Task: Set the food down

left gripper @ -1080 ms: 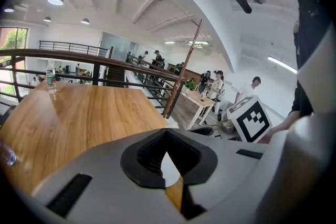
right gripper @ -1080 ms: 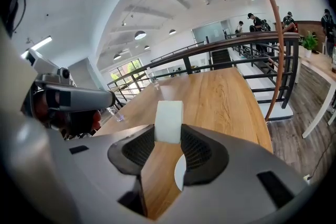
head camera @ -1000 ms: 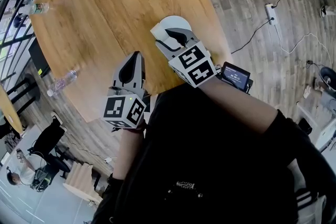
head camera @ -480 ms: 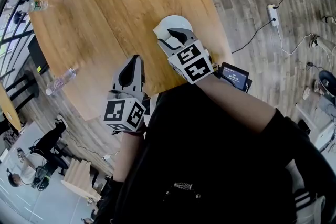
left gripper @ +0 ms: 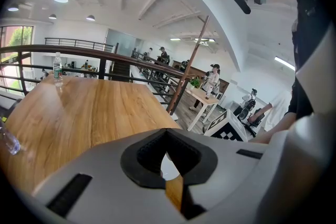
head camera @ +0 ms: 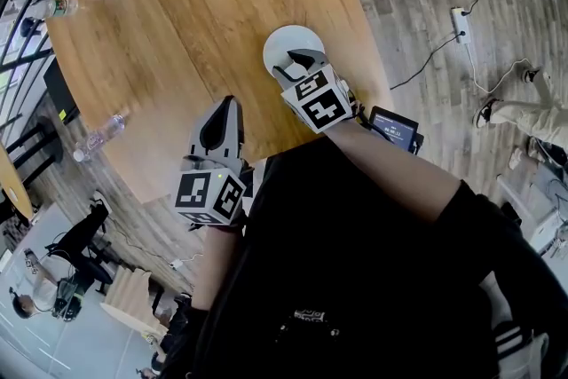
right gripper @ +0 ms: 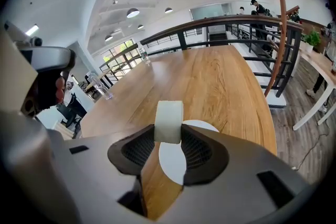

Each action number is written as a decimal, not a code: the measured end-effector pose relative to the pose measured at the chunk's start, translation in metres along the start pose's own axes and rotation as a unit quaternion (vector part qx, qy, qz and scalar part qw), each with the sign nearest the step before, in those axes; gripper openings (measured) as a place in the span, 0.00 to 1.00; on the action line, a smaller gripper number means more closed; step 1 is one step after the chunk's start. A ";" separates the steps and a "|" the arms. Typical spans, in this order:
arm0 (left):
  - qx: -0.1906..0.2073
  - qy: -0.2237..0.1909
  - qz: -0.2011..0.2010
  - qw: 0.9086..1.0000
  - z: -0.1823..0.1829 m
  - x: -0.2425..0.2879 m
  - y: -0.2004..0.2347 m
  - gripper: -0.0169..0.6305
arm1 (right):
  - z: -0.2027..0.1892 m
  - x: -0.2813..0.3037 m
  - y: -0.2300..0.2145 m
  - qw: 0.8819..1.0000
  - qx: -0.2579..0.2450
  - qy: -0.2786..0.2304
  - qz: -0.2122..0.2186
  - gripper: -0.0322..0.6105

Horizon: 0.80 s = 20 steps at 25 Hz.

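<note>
My right gripper is shut on a white, drum-shaped piece of food, which stands between the pads with its top above them. It hangs over the near rim of a round white plate on the wooden table. In the head view the right gripper reaches over that plate near the table's near right edge. My left gripper hovers over the table's near edge, left of the right one. Its jaws are shut with nothing in them; a sliver of the plate shows below them.
A clear bottle lies near the table's left edge and another bottle stands at the far left. A power strip and cables lie on the wood floor to the right. A railing runs behind the table.
My right gripper has edged a little forward over the plate, still holding the food. The left gripper has stayed about where it was.
</note>
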<state>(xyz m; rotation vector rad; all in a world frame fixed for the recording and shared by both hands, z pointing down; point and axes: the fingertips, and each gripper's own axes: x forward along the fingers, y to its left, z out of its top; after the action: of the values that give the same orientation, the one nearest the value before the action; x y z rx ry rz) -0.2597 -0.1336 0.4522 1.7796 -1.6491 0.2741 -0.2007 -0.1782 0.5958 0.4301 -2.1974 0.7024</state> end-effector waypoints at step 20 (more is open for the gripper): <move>-0.010 0.008 0.013 1.000 -0.008 -0.011 0.010 0.03 | -0.049 0.053 -0.020 0.994 -0.054 0.086 -0.040 0.31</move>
<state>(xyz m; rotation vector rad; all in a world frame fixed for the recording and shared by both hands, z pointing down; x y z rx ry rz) -0.2685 -0.1200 0.4553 1.7391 -1.6589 0.2808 -0.1963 -0.1680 0.6699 0.3846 -2.0342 0.5531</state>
